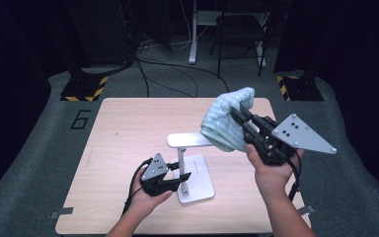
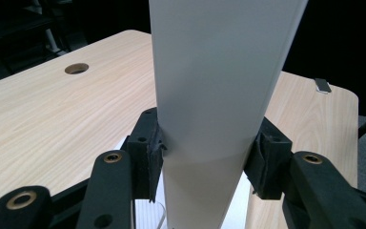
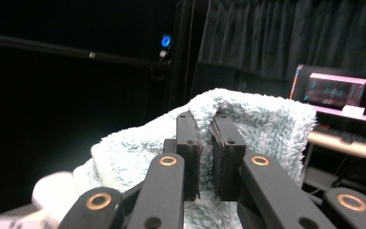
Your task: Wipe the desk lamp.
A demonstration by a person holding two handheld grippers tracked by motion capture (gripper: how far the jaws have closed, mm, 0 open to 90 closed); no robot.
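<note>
Near the bottom of the high view, the left gripper [image 1: 175,178] is clamped on the thin post of 1 white lamp [image 1: 190,163]. The lamp has a flat square base & a flat head, and stands low in the middle of the tabletop [image 1: 123,128].

Further up & to the right, the right gripper [image 1: 242,121] is pinched tight on 1 fluffy light-blue cloth [image 1: 224,123]. The cloth hangs bunched up, touching the lamp head's right end.

2 grippers, 1 lamp, 1 cloth. The left half of the tabletop is bare, w/ lots of room. The lamp base sits near the bottom edge.
</note>
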